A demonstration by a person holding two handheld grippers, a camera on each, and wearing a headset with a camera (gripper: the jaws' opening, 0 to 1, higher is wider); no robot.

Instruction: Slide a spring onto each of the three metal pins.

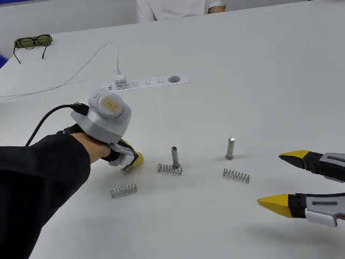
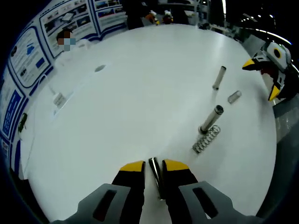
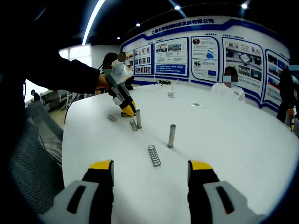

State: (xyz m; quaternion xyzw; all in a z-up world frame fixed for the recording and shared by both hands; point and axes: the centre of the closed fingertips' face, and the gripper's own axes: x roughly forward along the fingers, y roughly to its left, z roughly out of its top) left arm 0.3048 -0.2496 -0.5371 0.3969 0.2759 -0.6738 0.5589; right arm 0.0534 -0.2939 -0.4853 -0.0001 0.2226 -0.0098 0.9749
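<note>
A white table (image 1: 259,65) was seen in a hall hung with blue-bordered posters (image 3: 205,49), whose Chinese headings were too small to be read. A power strip (image 1: 153,82) and one pair of glasses (image 1: 33,41) were laid at the far side. Three springs were counted, all lying loose: the left spring (image 1: 123,190), the middle spring (image 1: 170,169) just beside the left upright pin (image 1: 175,156), and the right spring (image 1: 236,175) near the right upright pin (image 1: 230,148). A third pin (image 2: 154,175) was clamped between the closed jaws of the left gripper (image 1: 129,161). The right gripper (image 1: 269,178) was held with its jaws wide apart and nothing between them.
</note>
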